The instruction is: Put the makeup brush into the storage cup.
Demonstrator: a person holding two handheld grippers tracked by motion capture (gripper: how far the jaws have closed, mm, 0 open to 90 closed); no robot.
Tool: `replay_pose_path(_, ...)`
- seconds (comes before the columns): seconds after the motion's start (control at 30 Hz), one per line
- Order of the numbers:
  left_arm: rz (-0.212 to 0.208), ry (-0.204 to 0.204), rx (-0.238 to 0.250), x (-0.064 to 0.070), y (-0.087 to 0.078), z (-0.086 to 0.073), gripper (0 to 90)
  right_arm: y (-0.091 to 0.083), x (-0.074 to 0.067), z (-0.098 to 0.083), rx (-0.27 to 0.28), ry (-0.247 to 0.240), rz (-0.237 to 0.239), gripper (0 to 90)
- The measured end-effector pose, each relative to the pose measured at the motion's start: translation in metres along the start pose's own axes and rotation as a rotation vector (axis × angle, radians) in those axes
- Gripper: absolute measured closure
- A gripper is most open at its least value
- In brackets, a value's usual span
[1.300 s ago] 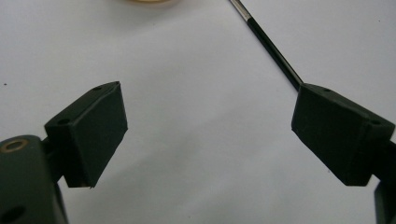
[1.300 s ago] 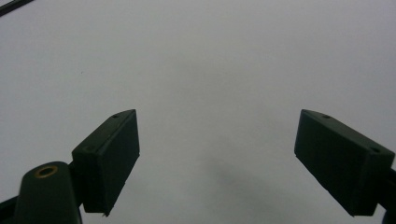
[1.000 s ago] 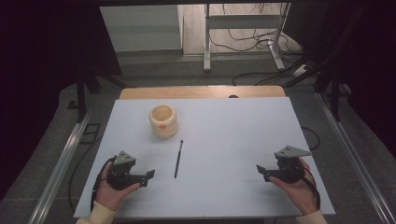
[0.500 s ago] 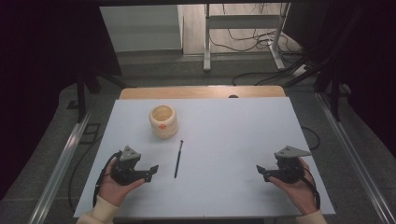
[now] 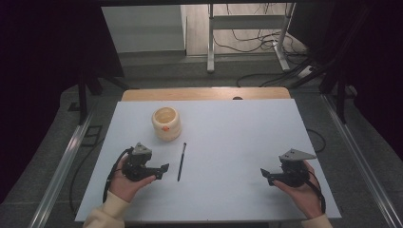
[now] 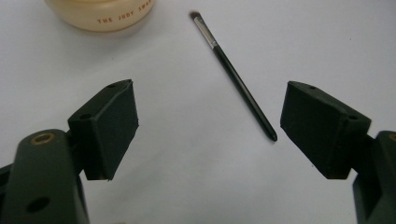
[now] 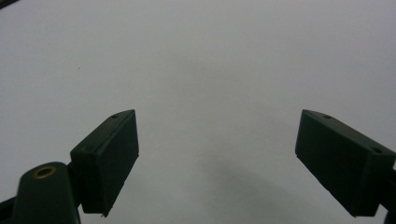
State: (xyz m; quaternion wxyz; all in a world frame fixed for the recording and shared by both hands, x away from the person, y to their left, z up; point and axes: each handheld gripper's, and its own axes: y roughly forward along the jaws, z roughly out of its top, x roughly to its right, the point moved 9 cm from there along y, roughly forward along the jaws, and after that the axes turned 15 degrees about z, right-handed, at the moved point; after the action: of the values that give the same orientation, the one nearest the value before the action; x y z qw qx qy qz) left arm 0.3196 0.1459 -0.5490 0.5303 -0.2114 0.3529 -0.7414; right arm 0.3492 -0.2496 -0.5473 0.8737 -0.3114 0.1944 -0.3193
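A thin black makeup brush (image 5: 181,160) lies on the white table (image 5: 237,128), bristles toward the far side. In the left gripper view the brush (image 6: 233,74) lies ahead, its handle end near the right jaw. A cream jar (image 5: 166,123) with an orange mark stands behind and left of it; the jar (image 6: 105,14) carries printed letters. My left gripper (image 5: 164,169) (image 6: 206,86) is just left of the brush, open, and its jaws have just been closing slightly with nothing between them. My right gripper (image 5: 264,174) (image 7: 217,114) rests open near the front right, over bare table.
A wooden strip (image 5: 204,93) runs along the table's far edge. Metal rails (image 5: 62,166) flank both sides. Beyond the table stand a metal frame (image 5: 211,42) and loose cables (image 5: 256,76) on the floor.
My left hand has moved right and a little forward, bringing its gripper closer to the brush. The right hand, brush and jar stay where they were.
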Motion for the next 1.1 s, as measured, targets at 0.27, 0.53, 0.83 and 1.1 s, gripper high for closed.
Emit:
replay_pose_path(0.27,0.005,0.027,-0.018,0.006,0.007,0.005,17.6,0.000,0.000,0.000,-0.002,0.000,0.000,13.6)
replay_pose_path(0.53,0.000,0.035,-0.037,0.013,0.015,0.012,17.3,0.000,-0.001,0.001,0.004,-0.002,0.004,13.6)
replay_pose_path(0.83,0.007,0.047,-0.025,0.017,0.017,0.015,17.2,0.000,-0.002,0.001,0.002,-0.007,0.002,13.6)
replay_pose_path(1.1,0.007,0.050,-0.036,0.019,0.020,0.015,17.2,0.000,-0.002,0.000,0.003,-0.007,0.002,13.5)
